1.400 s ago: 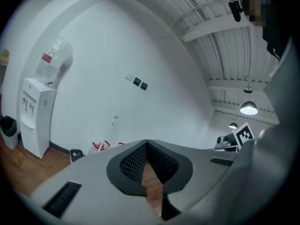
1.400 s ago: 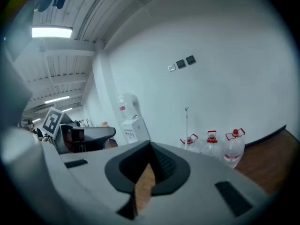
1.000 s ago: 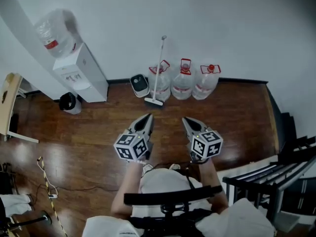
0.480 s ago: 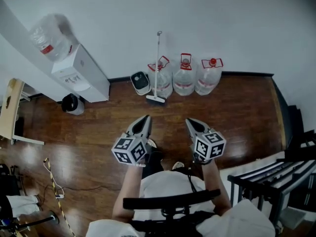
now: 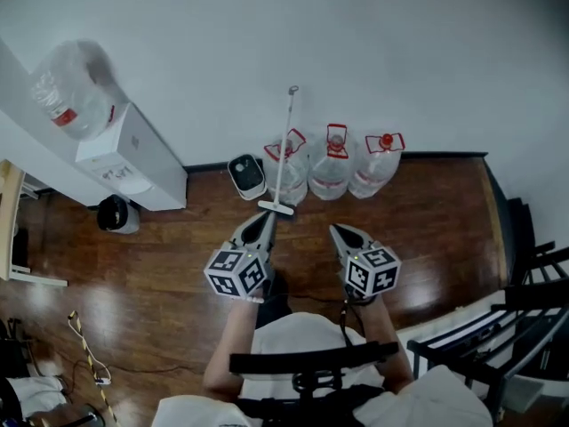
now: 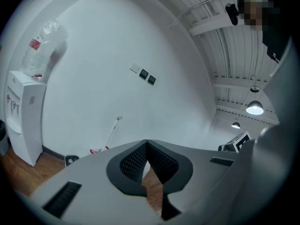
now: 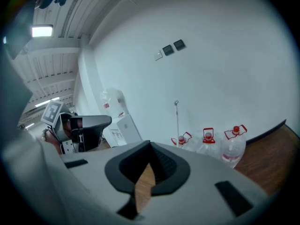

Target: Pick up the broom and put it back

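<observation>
Your left gripper (image 5: 264,219) and right gripper (image 5: 340,232) are both closed and empty. Open one first, then take the broom (image 5: 284,149) by its handle, at the floor's far edge.

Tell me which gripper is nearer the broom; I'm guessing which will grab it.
Left. In the head view the left gripper points at the broom, its tip near the broom head; the right gripper is farther off to its right.

place: office corner | cues: water dispenser (image 5: 133,163); spare water jugs (image 5: 333,163); wood floor (image 5: 427,212); bare white wall (image 5: 400,43)
</observation>
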A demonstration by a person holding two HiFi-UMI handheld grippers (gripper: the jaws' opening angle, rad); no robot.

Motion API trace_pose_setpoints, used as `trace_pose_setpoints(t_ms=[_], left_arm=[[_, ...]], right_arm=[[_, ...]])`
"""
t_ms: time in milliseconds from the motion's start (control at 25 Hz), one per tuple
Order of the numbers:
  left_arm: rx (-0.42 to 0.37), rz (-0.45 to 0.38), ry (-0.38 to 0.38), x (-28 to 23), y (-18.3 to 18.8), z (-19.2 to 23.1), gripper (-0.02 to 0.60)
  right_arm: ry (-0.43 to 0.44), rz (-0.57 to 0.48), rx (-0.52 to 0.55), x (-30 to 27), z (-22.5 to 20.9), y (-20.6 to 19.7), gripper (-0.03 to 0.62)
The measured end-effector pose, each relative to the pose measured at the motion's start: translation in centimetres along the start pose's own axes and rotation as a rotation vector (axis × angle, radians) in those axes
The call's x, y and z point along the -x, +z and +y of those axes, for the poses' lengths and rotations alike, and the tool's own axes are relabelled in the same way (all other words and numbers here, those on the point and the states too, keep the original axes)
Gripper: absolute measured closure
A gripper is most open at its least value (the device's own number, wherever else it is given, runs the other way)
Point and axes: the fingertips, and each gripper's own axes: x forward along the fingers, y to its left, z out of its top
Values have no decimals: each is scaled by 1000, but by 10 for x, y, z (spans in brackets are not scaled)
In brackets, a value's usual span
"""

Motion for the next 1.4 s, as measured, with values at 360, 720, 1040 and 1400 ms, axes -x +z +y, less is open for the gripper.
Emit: trace_pose_setpoints(t_ms=[360,720,1040,1400], left_arm=[[0,34,-38,-66,78,92,595],[12,58,-52,-109,106,135,595],[42,44,24,-143,106,145,595],[95,55,166,-151,85,165,595]], right_arm=[[-8,-19,3,-127,3,87,586],[-71,-22,63,-196,-33,127,566],[-122,-34,84,-289,-116,163,360],[-161,79,94,-389,-183,158,353]])
